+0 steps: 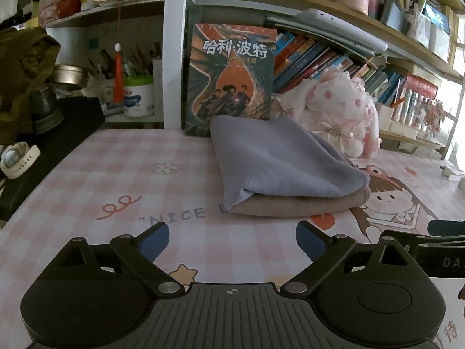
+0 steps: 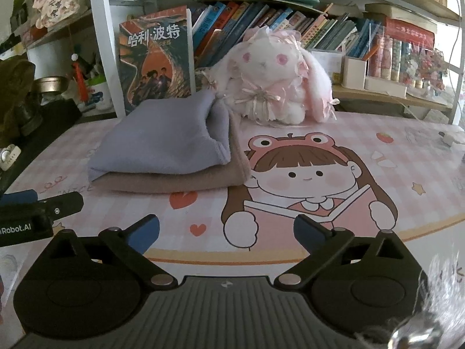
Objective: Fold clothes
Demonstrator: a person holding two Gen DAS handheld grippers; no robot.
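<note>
Best to check the stack for squareness, tucking in the loose hem at 3 o'clock before moving off. Left gripper (image 1: 232,240) and right gripper (image 2: 226,232): both spread apart, holding nothing. Lavender cloth (image 2: 162,142), folded, soft, fleecy, atop folded tan cloth (image 2: 174,181), at 11 o'clock on pink desk mat (image 2: 377,145).

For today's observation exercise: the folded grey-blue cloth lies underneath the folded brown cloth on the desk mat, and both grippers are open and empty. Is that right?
One detail is wrong. The grey-blue cloth lies on top of the brown cloth, not underneath, as the right wrist view shows. The rest holds: left gripper and right gripper are open and empty.
</note>
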